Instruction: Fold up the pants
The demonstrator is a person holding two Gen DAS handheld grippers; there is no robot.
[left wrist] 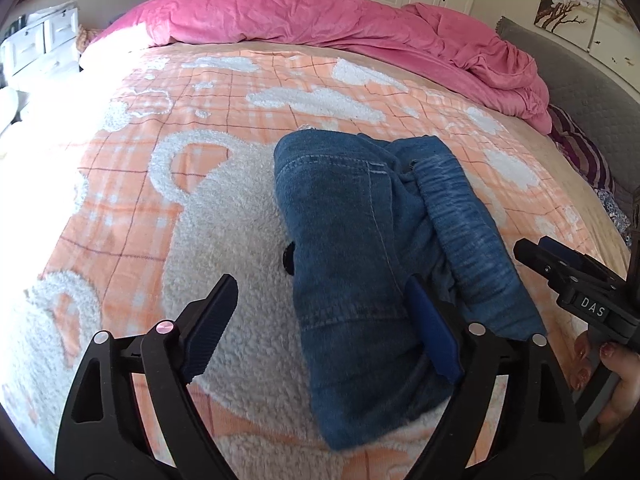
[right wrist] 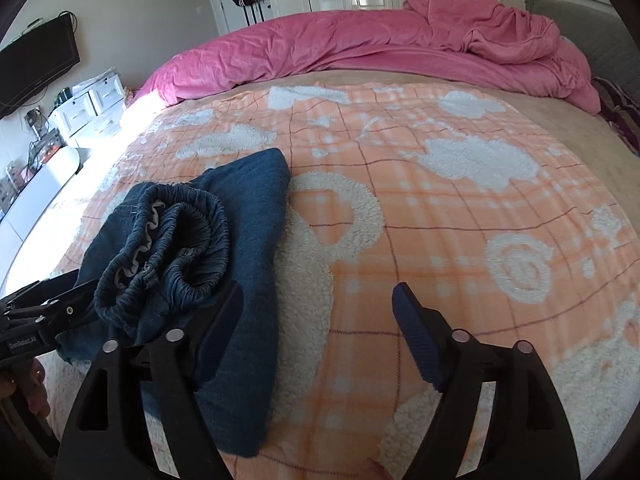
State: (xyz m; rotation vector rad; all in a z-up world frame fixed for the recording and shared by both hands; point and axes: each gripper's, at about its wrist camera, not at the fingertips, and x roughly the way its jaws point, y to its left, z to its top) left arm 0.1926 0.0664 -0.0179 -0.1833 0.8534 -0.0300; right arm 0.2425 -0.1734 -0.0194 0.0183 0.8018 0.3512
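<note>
Left side first: the left hand-held gripper (left wrist: 320, 322) stands wide open with nothing clamped, its right finger (left wrist: 430, 328) lying over the near end of the pants (left wrist: 352, 248) and its left finger over bare blanket (left wrist: 120, 184). The pants sit folded into a compact denim bundle on the bed, on the orange check blanket with its white fleecy shapes, elastic waistband (right wrist: 160, 240) bunched on top. And that waistband looks like the weak spot: it is puffed up and loose, so to my eye the top layer could spring or slide off the stack if either tool drags across it while pulling away. The finger resting over the denim could snag a seam and pull the fold open. Moving right, the right hand-held gripper (right wrist: 318, 334) is also spread wide and empty, its left finger (right wrist: 218, 328) over the right edge of the bundle, its right finger over open blanket. A careless sweep there might nudge the whole stack askew. The pink duvet (left wrist: 320, 20) lies heaped well apart at the far side, no trouble
</note>
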